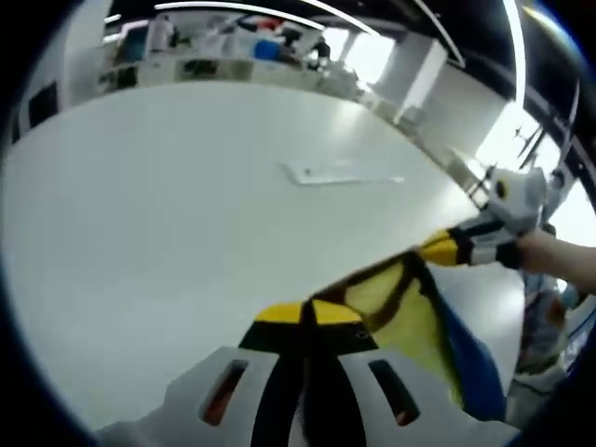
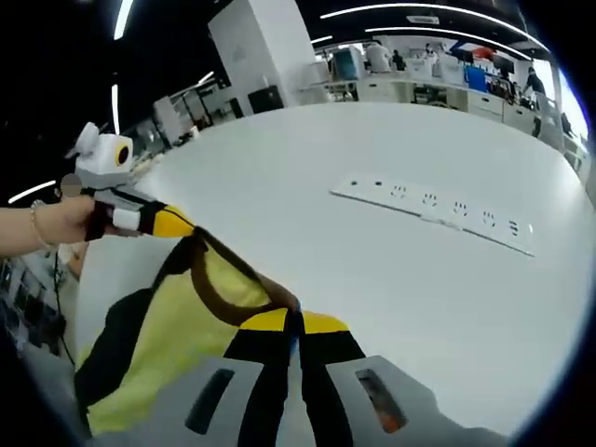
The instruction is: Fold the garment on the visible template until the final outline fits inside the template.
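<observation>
Gripping the yellow garment [image 1: 410, 312] at two points, the left gripper [image 1: 307, 315] and the right gripper [image 2: 293, 323] each have both jaws closed on a dark-trimmed edge of the fabric. The garment hangs stretched between them above the white table [image 1: 168, 233], clear of its surface as far as can be judged. The left gripper view shows a blue panel [image 1: 466, 358] on the garment's lower side; the right gripper view instead shows a black panel [image 2: 116, 349] and the brown trim curving like a neckline. One garment is present, two grippers, and one white socket strip [image 2: 438, 209] lying flat on the table, well apart from the fabric. The garment's long axis runs from one gripper to the other, the held edge uppermost and the remainder hanging below it.
</observation>
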